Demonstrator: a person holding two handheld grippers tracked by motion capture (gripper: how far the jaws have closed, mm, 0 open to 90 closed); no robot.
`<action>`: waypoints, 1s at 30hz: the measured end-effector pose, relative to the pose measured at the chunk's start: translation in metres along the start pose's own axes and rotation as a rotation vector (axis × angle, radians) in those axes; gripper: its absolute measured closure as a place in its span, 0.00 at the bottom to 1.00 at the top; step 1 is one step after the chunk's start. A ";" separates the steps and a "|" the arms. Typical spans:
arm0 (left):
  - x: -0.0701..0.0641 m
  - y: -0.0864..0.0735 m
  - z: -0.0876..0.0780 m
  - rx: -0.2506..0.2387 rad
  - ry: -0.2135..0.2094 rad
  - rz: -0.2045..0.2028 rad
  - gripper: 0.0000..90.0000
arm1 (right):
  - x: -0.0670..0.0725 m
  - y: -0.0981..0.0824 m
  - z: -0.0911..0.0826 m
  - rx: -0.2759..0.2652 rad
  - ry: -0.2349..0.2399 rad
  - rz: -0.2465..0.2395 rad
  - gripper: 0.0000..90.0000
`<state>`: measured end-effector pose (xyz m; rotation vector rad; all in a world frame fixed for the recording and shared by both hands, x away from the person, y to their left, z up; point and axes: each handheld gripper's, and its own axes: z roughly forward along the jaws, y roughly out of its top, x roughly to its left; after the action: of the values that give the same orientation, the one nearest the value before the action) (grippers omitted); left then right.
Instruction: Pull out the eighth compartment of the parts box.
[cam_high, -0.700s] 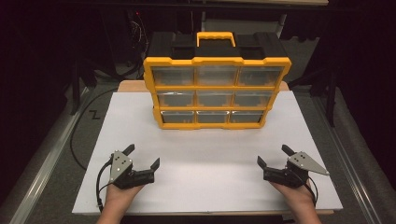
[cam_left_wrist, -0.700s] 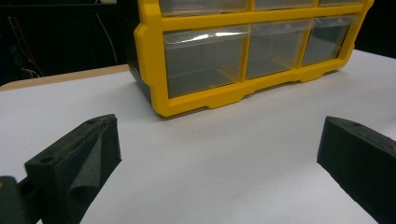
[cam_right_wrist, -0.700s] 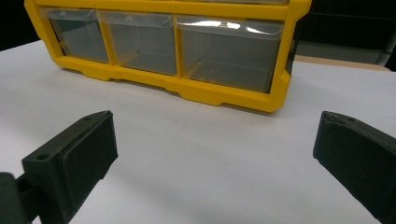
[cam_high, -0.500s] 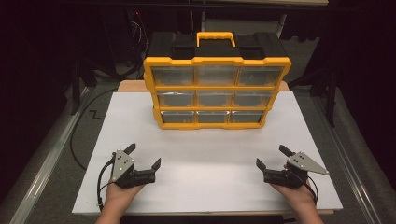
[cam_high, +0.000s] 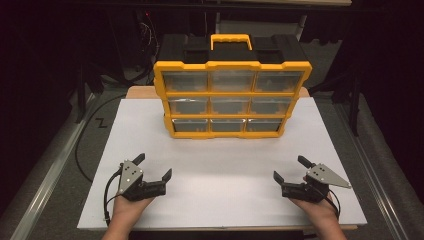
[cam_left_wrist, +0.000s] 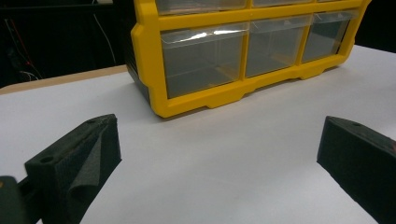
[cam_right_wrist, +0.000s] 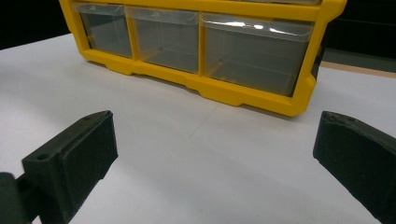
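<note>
A yellow and black organiser case (cam_high: 231, 97) stands upright at the back of the white board (cam_high: 220, 165), with three rows of clear drawers facing me. My left gripper (cam_high: 153, 166) rests at the front left of the board, jaws wide apart and empty. My right gripper (cam_high: 292, 168) rests at the front right, also open with nothing between its jaws. In the left gripper view the case's bottom row of drawers (cam_left_wrist: 205, 58) lies ahead and to the right. In the right gripper view the same row (cam_right_wrist: 254, 53) lies ahead, slightly left.
The case has a yellow carry handle (cam_high: 230, 40) on top. A black cable (cam_high: 80, 150) loops on the floor left of the board. A metal rail (cam_high: 40, 200) runs along the left, and dark floor lies to the right.
</note>
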<state>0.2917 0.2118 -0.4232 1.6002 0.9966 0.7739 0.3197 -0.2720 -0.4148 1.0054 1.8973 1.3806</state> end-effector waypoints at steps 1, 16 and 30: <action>0.000 0.000 0.000 0.001 -0.004 -0.005 0.00 | 0.001 0.000 0.000 -0.001 0.000 -0.007 0.01; -0.002 0.000 0.000 -0.017 -0.015 0.011 0.00 | 0.002 0.003 0.003 -0.001 -0.013 -0.017 0.01; -0.004 -0.001 0.001 -0.004 -0.033 0.022 0.00 | 0.009 0.007 0.022 0.037 -0.023 -0.055 0.01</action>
<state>0.2906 0.2077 -0.4245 1.6175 0.9545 0.7622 0.3344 -0.2516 -0.4150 0.9756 1.9261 1.3017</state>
